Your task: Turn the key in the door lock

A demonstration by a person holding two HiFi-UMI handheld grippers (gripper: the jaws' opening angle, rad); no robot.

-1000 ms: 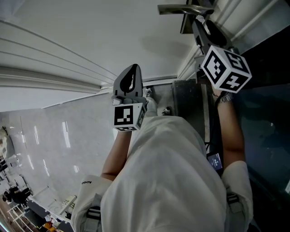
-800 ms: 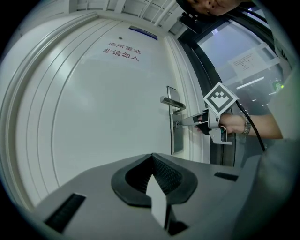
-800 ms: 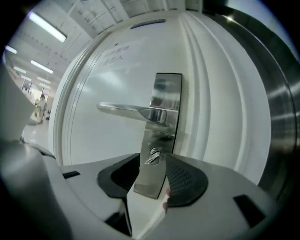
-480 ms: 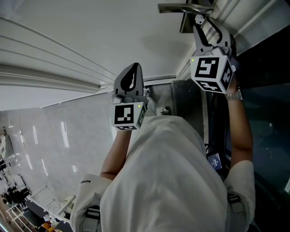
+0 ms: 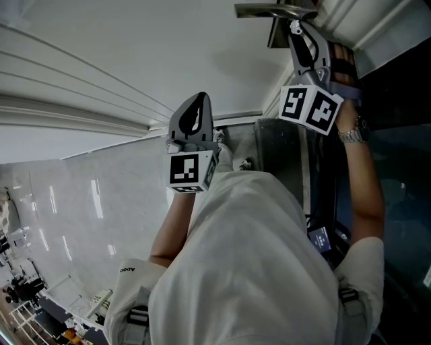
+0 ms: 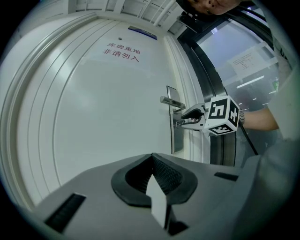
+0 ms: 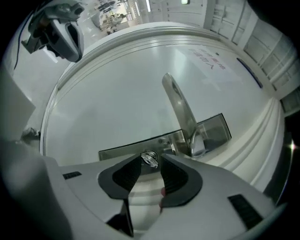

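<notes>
A white door carries a metal lever handle on a long lock plate. Below the handle a small silver key sticks out of the plate. My right gripper has its two dark fingertips on either side of the key's head, closed in on it. From the head view the right gripper reaches up to the plate just under the handle. My left gripper hangs lower and left, away from the lock, shut with nothing in it.
A dark glass panel and the door frame stand right of the door. Red lettering is printed high on the door. Glossy floor lies at lower left. The person's white shirt fills the head view's bottom.
The right gripper has rolled about its axis at the lock, its marker cube turning and rising toward the handle, the arm following. The left gripper has stayed where it was.
</notes>
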